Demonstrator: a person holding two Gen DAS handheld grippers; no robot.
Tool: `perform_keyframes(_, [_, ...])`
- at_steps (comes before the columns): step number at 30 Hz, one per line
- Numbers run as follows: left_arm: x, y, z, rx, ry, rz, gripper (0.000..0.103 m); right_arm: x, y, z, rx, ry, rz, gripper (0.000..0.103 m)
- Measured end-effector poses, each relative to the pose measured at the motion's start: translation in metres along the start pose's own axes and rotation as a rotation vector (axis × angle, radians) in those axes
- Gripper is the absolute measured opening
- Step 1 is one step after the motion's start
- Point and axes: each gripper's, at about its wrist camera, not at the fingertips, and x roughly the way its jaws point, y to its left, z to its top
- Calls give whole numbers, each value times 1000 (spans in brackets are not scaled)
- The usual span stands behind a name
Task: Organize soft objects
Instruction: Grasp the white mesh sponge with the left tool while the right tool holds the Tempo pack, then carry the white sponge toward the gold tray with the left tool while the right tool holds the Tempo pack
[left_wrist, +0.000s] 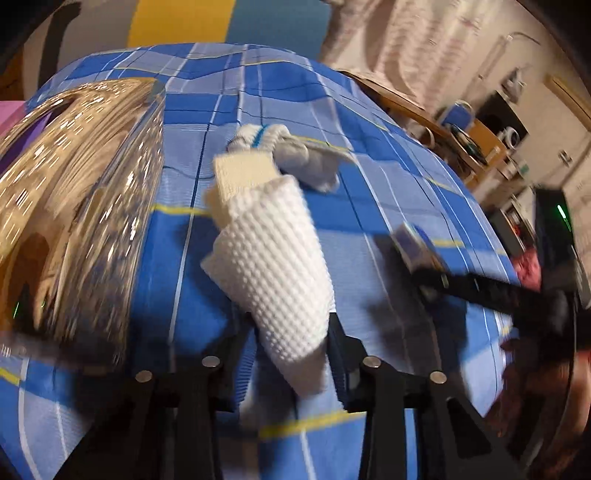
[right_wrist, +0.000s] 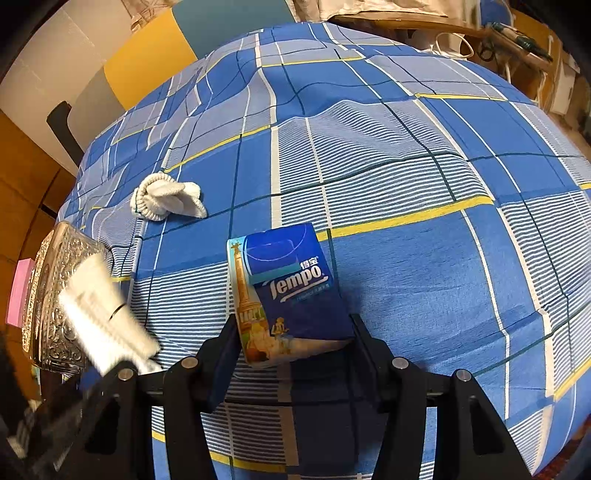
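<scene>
Count: 2 white socks, 1 tissue pack, 1 shiny embossed box, 2 grippers. Waffle-knit sock (left_wrist: 273, 258) is pinched in the left gripper (left_wrist: 291, 347), lifted off the cloth, its cuff end pointing away from the cam. Rolled sock (right_wrist: 166, 197) lies loose on the cover, well apart from the pack. Right gripper (right_wrist: 295, 339) is clamped on the blue Tempo tissue pack (right_wrist: 288, 291), jaws pressing both sides; pack rests on the bed.

Left view is motion-blurred, so exact pad contact on the sock is prob. a grip but hard to confirm. Gold-silver box (left_wrist: 77, 206) is cut off at left in both views.

Surface: blue plaid bed cover (right_wrist: 406, 166) w/ white and yellow lines. Room behind: cluttered wooden shelf (left_wrist: 476, 144), yellow-and-teal wall panels (right_wrist: 147, 59).
</scene>
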Motion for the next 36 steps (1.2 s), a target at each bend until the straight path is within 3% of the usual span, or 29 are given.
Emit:
perform_keyframes(7, [-15, 11, -28, -6, 25, -22, 37, 1, 2, -1, -26, -6, -18, 57])
perform_keyframes(10, [-18, 9, -21, -31, 7, -16, 46, 0, 2, -1, -28, -9, -19, 58])
perform_keyframes(12, [-18, 8, -14, -67, -5, -8, 59, 0, 2, -2, -27, -11, -18, 58])
perform_keyframes(17, [5, 9, 3, -138, 26, 71, 62, 0, 1, -1, -17, -8, -8, 58])
perform_keyframes(21, [21, -3, 12, -68, 25, 147, 62, 0, 0, -1, -9, -8, -4, 58])
perform_keyframes(23, [25, -14, 13, -1, 22, 171, 58, 0, 0, -1, -7, -6, -3, 58])
perform_keyframes(24, [26, -15, 12, 16, 11, 169, 38, 0, 0, -1, -6, -6, -2, 58])
perform_keyframes(29, [23, -11, 9, 82, 13, 154, 13, 0, -1, 0, -9, -5, -3, 58])
perform_keyframes(36, [-16, 2, -20, 106, -3, 49, 11, 2, 4, -2, -45, -10, -26, 58])
